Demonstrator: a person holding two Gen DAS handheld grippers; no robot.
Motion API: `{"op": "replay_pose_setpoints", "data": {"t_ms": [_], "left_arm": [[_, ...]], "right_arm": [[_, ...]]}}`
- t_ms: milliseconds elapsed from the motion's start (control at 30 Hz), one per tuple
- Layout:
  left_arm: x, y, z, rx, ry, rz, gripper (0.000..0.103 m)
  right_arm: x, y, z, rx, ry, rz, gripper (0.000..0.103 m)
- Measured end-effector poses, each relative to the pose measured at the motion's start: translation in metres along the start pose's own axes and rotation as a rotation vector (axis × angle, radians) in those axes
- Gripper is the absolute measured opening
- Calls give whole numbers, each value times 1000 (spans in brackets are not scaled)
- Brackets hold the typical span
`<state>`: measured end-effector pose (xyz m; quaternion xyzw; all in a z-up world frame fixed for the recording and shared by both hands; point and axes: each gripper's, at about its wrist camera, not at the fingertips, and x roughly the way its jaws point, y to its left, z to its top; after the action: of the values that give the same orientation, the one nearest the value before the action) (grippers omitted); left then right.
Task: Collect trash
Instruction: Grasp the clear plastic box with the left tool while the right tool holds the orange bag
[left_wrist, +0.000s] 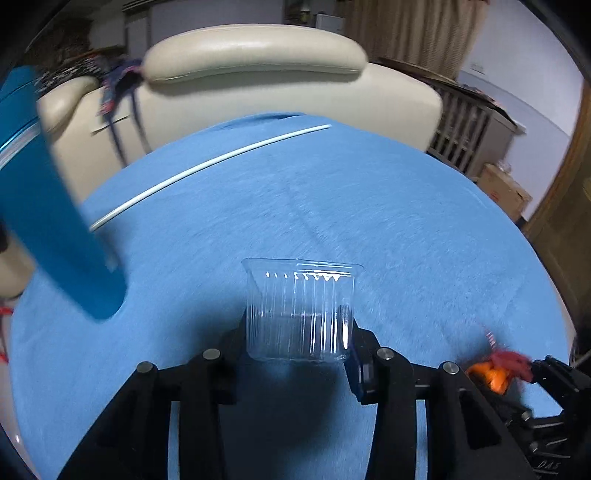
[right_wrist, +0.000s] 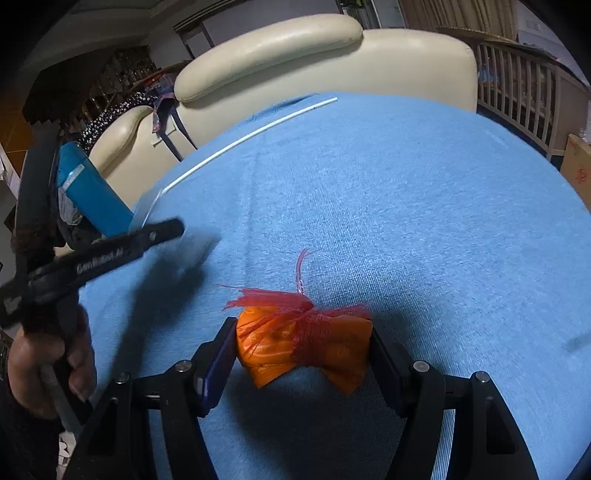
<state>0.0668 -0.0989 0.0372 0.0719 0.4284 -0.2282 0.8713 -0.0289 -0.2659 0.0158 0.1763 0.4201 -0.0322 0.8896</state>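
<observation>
A clear ribbed plastic cup (left_wrist: 299, 314) stands between the fingers of my left gripper (left_wrist: 299, 336), whose pads press on both its sides over the blue cloth. My right gripper (right_wrist: 303, 350) is shut on an orange plastic bundle (right_wrist: 306, 347) tied with red netting. That orange bundle (left_wrist: 493, 374) also shows at the lower right of the left wrist view. In the right wrist view the left gripper (right_wrist: 177, 236) is at the left, blurred, with the cup (right_wrist: 192, 243) at its tips and a hand (right_wrist: 48, 362) on its handle.
A blue cloth (right_wrist: 406, 203) covers the round table. A long white straw (left_wrist: 207, 166) lies near its far edge. A blue container (left_wrist: 55, 221) stands at the table's left edge. A cream leather armchair (left_wrist: 258, 74) stands behind, with wooden railings (right_wrist: 517, 92) at right.
</observation>
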Motion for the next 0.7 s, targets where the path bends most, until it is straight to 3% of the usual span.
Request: {"op": "replay_pose_setpoints", "data": {"t_ms": [233, 700], "left_arm": [[-53, -3, -39, -52, -18, 98, 44], [-132, -16, -80, -81, -93, 125, 44]], "right_arm": [[-39, 13, -16, -9, -45, 2, 70], [-109, 29, -61, -7, -118, 1, 70]]}}
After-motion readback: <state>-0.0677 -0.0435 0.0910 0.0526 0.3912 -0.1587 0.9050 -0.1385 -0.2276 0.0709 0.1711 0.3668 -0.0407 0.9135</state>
